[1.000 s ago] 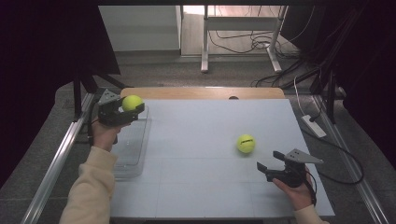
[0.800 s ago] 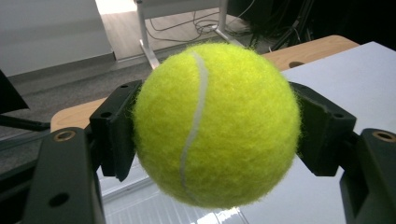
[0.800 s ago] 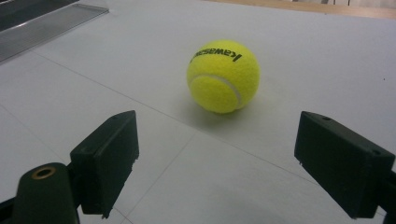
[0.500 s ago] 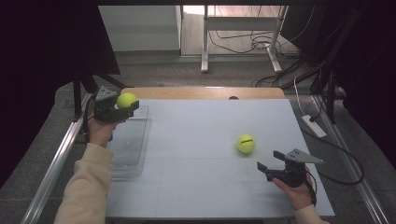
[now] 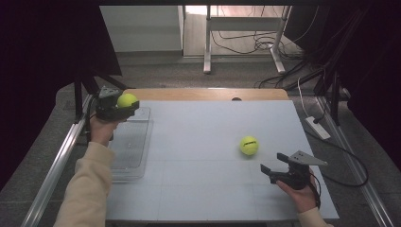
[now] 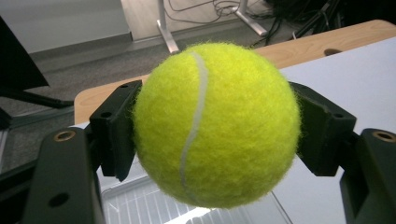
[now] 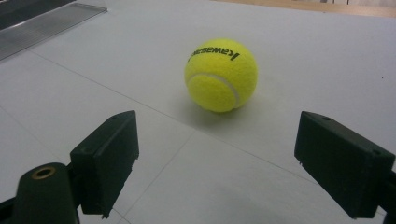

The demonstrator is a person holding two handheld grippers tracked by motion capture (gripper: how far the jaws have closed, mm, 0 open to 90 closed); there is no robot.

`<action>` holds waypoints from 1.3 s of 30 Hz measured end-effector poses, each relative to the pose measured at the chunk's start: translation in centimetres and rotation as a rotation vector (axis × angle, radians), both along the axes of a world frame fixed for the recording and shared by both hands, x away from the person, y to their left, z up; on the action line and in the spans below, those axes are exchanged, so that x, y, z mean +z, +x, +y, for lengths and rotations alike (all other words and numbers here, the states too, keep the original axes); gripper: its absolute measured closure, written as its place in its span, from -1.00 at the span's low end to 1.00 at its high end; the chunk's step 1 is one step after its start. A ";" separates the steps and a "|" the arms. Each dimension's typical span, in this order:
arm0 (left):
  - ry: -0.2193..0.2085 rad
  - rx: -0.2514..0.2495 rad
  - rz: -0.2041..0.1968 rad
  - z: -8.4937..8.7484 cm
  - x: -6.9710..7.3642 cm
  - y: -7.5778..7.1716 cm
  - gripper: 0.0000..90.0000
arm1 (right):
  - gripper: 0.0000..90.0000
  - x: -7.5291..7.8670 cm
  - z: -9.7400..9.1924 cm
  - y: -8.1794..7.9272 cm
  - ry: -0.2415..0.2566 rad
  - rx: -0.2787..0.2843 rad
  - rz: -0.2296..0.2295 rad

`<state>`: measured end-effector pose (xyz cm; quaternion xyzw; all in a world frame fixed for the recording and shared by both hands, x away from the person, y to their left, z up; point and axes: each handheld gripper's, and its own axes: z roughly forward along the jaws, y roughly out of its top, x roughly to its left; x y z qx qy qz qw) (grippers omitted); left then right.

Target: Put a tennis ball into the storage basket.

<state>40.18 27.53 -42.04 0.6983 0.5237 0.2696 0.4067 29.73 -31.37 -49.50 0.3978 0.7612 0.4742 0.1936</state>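
Note:
My left gripper (image 5: 124,108) is shut on a yellow tennis ball (image 5: 126,100) at the far left, over the far end of a clear plastic tray (image 5: 124,161). In the left gripper view both black pads press the sides of that ball (image 6: 217,123), with the tray's ribbed floor (image 6: 140,205) below it. A second tennis ball (image 5: 249,145) with black lettering rests on the white table right of centre. My right gripper (image 5: 267,168) stands open near the front right, a short way in front of this ball (image 7: 220,74), its jaws wide apart with nothing between them.
The white tabletop (image 5: 203,142) has a wooden strip (image 5: 208,94) along its far edge. Metal rails (image 5: 56,165) run along the left and right sides. Cables and a desk frame (image 5: 246,33) lie on the floor beyond the table.
My left gripper with its ball has shifted a little leftward and down, ending over the tray's far end. The right gripper and the loose ball have stayed where they were.

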 end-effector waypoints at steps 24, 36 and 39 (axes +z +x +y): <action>0.037 0.063 0.079 1.7 -1.3 1.5 -0.42 | -0.69 -0.1 0.0 0.0 -0.003 0.001 0.003; 0.046 0.076 0.103 1.9 -1.8 1.9 -0.42 | -0.69 -0.1 0.0 0.0 -0.002 0.000 0.004; 0.050 0.080 0.111 2.0 -1.9 2.0 -0.42 | -0.69 -0.1 -0.1 0.0 0.001 0.000 0.003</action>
